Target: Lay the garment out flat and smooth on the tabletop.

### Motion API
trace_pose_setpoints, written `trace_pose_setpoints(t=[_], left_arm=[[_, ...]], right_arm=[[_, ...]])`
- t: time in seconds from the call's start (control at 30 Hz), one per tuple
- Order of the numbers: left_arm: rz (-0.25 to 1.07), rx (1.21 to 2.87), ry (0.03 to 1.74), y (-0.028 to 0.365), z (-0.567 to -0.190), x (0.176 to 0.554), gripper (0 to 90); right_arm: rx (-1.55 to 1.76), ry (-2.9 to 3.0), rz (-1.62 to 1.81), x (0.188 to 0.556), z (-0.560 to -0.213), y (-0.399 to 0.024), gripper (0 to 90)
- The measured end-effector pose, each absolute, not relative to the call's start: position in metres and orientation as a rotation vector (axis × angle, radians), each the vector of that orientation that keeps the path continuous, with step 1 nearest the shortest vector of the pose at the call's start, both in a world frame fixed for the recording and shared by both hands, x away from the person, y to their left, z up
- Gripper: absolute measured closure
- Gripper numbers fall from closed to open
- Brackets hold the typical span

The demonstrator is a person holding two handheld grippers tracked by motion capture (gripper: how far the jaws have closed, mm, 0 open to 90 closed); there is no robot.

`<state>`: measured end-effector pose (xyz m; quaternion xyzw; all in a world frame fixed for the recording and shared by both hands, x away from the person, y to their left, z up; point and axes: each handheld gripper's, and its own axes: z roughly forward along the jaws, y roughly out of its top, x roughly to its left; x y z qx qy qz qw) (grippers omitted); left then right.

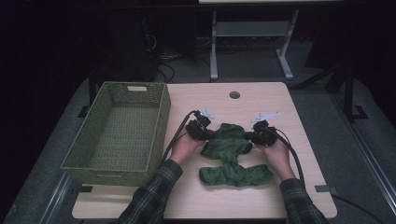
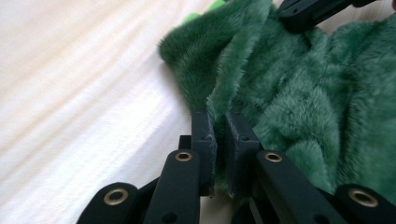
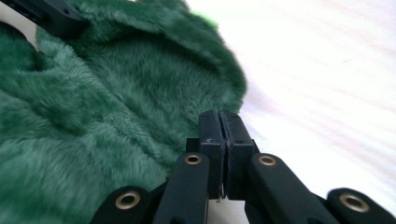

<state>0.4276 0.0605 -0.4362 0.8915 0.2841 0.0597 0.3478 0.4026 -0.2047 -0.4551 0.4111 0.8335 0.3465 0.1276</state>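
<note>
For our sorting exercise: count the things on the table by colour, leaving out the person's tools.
Dark green: 1, the fuzzy cloth
Olive green: 1, the woven basket
Total: 2

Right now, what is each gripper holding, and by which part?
Left gripper pinches a raised fold at one edge of the fuzzy green cloth. Right gripper is shut at the opposite edge; any fabric between its pads can't be told.

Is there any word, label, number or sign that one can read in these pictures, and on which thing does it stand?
None can be read. The green fleece cloth, the woven basket, the table and both grippers carry no legible text.
</note>
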Motion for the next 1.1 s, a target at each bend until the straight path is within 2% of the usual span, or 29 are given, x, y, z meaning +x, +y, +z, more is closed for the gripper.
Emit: trace_pose_setpoints(t=[0.23,0.5,0.73,0.8,0.9,1.0,1.1], left_arm=[[0.246,2.255,0.749,0.069,-0.43,0.432,86.7],[0.321,2.285,0.744,0.05,-0.449,0.451,87.7],[0.281,2.319,0.77,0.044,-0.464,0.462,86.4],[0.269,2.312,0.781,0.044,-0.461,0.462,81.2],[0.25,2.279,0.791,0.049,-0.449,0.46,69.8],[0.261,2.256,0.781,0.054,-0.433,0.456,58.3],[0.226,2.23,0.778,0.059,-0.422,0.45,50.8]], right_arm=[[1.205,2.336,1.038,0.398,-0.435,-0.23,88.8],[1.277,2.352,0.953,0.412,-0.454,-0.241,89.1],[1.306,2.358,0.922,0.419,-0.467,-0.242,88.6],[1.307,2.359,0.925,0.419,-0.467,-0.242,85.4],[1.312,2.331,0.953,0.416,-0.459,-0.244,74.8],[1.334,2.297,1.005,0.412,-0.447,-0.249,70.5],[1.332,2.297,1.02,0.406,-0.436,-0.251,66.5]])
